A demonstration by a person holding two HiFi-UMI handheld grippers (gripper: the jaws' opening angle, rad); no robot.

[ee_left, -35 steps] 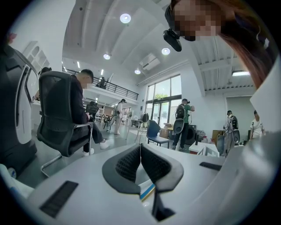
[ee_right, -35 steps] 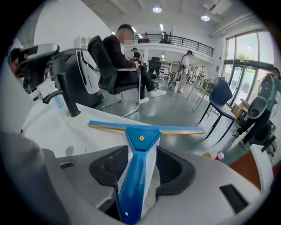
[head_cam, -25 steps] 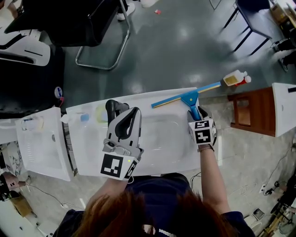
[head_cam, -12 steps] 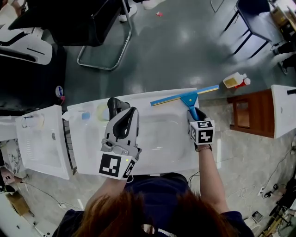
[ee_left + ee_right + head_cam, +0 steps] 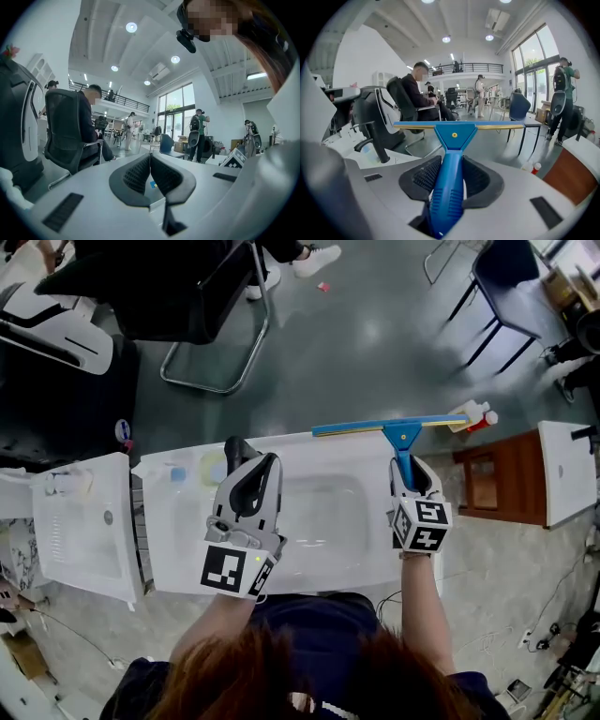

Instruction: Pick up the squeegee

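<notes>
Nearest me, my right gripper (image 5: 451, 161) is clamped on the squeegee (image 5: 401, 437): both pads press the sides of its blue handle, which runs back between the jaws. My left gripper (image 5: 150, 157) has its jaws closed together with nothing between them, and it hangs over the left part of the sink (image 5: 187, 554).

The sink is white, with a shallow basin between the two grippers. The squeegee's handle points away from me, and its long blade lies crosswise over the sink's far edge, level in the right gripper view, blue with a yellow strip. A black faucet (image 5: 234, 448) stands at the far edge, just beyond the left gripper.

Past the sink is dark floor. A bottle (image 5: 473, 413) with a red cap lies there near the blade's right end, and a black chair (image 5: 202, 296) stands farther off to the left.
</notes>
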